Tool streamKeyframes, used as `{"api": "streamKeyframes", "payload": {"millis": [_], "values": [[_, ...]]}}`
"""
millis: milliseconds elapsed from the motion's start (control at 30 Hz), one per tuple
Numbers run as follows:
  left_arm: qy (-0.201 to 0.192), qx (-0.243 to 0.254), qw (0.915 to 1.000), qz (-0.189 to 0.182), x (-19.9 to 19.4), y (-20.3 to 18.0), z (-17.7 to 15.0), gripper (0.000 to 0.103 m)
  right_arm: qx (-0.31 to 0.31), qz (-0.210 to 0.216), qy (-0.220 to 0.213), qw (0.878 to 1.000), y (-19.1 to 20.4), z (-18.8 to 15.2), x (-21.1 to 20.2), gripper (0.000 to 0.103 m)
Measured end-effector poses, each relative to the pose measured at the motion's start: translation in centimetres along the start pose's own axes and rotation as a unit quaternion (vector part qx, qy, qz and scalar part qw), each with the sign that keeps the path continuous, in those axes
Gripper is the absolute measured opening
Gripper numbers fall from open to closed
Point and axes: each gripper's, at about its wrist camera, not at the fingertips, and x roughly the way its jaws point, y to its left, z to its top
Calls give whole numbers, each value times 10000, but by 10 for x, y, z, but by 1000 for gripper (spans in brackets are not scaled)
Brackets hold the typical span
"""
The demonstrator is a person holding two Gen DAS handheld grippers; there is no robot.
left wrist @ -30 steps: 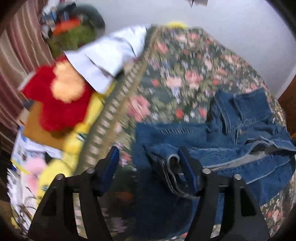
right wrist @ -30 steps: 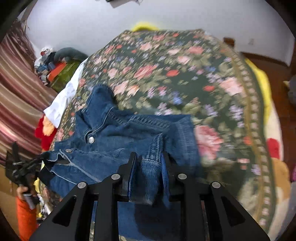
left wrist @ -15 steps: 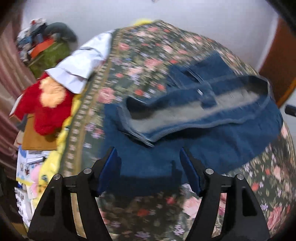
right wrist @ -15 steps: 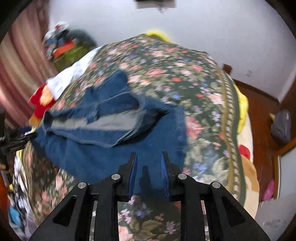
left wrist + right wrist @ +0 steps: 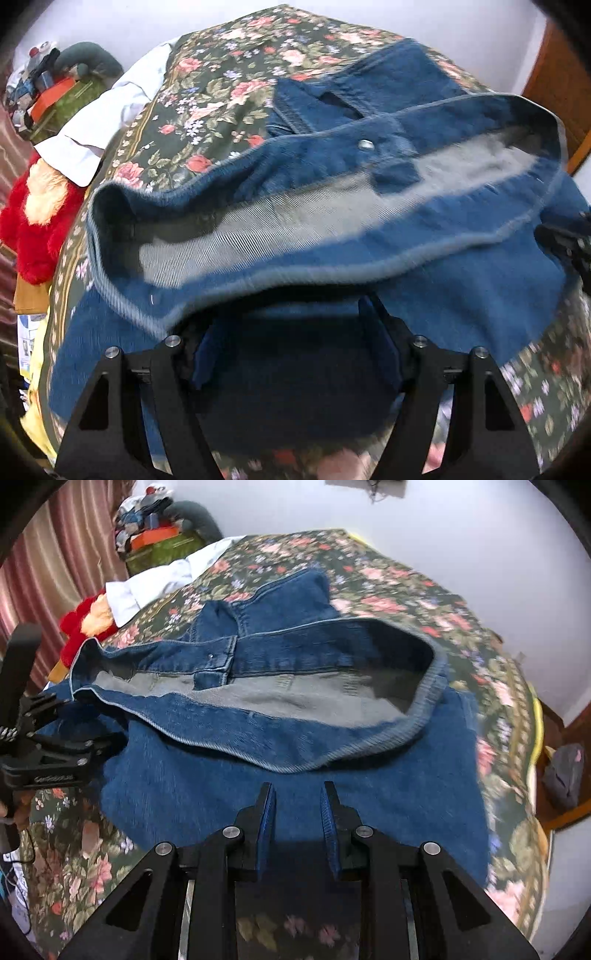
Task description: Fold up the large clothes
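Left wrist view: the denim jacket (image 5: 461,288) lies spread on the bed (image 5: 207,110), on its dark floral bedspread, with the hem band gaping open toward the camera so that the pale grey inside of the cloth shows; a metal snap button (image 5: 365,144) sits on the far band. The left hand-held gripper (image 5: 295,350) hangs just over the near edge of the jacket with its blue pads spread wide; nothing is pinched between them, only the dark shadowed denim lies below. Right wrist view: the right hand-held gripper (image 5: 297,823) is over the near right part of the jacket, its two blue pads drawn close together with a narrow gap between them and no cloth caught in that gap. In the same view the left hand-held gripper appears at the left edge beside the jacket's left end. To the left of the bed lie a white garment (image 5: 107,125) on the bed's edge, a red plush toy (image 5: 33,229) just beside it, and farther off a pile of clutter (image 5: 159,528) against a striped curtain (image 5: 55,565). A white wall (image 5: 461,535) stands behind the bed.
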Motion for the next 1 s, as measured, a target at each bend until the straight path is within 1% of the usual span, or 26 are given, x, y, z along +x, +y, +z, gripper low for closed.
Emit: {"api": "streamKeyframes", "payload": {"millis": [67,167,233,267,333,367,400,467,500,533,567,667,700,767,800,867,933,1000], "values": [[5,-83,10000,30,7,9,13,71,-134,28,64,9999,3,10,13,21],[-150,-281,9995,-56,5,25,34,71,-191,9,42,9998,-2,33,25,21],[-342,-414,9985,-71,2,36,51,69,-74,-12,-98,9999,-10,48,27,21],[-434,-500,9978,-67,1,41,64,69,65,8,-240,9997,-16,59,28,21],[-529,-575,9969,-3,1,45,80,69,298,80,-414,9987,-24,73,28,21],[-565,-544,9969,66,3,44,87,69,471,73,-571,9972,-27,81,26,21],[-575,-460,9971,179,6,43,93,69,612,-34,-739,9954,-30,86,23,21],[-523,-273,9970,508,15,41,102,69,827,-446,-1061,9899,-37,95,15,21],[-473,-249,9967,605,18,41,104,69,903,-552,-1112,9881,-41,98,13,21],[-442,-265,9967,629,20,42,105,68,1020,-545,-1058,9876,-47,100,11,21],[-469,-301,9966,606,16,42,104,68,1111,-450,-964,9881,-52,101,11,21],[-742,-251,9956,520,-7,42,98,68,1346,24,-784,9878,-64,94,5,21],[-869,-227,9946,517,-18,43,96,68,1341,67,-752,9881,-64,91,2,21],[-1061,-249,9924,579,-39,47,92,69,1201,79,-687,9904,-58,84,-5,21],[-1126,-270,9919,516,-49,50,89,69,1111,110,-663,9915,-53,80,-9,21],[-1220,-333,9915,307,-71,60,81,75,956,220,-598,9934,-41,70,-16,21],[-1243,-349,9912,279,-82,67,73,80,808,397,-533,9945,-30,66,-21,21],[-1136,-270,9928,275,-85,72,61,81,628,617,-478,9950,-14,62,-25,21]]}}
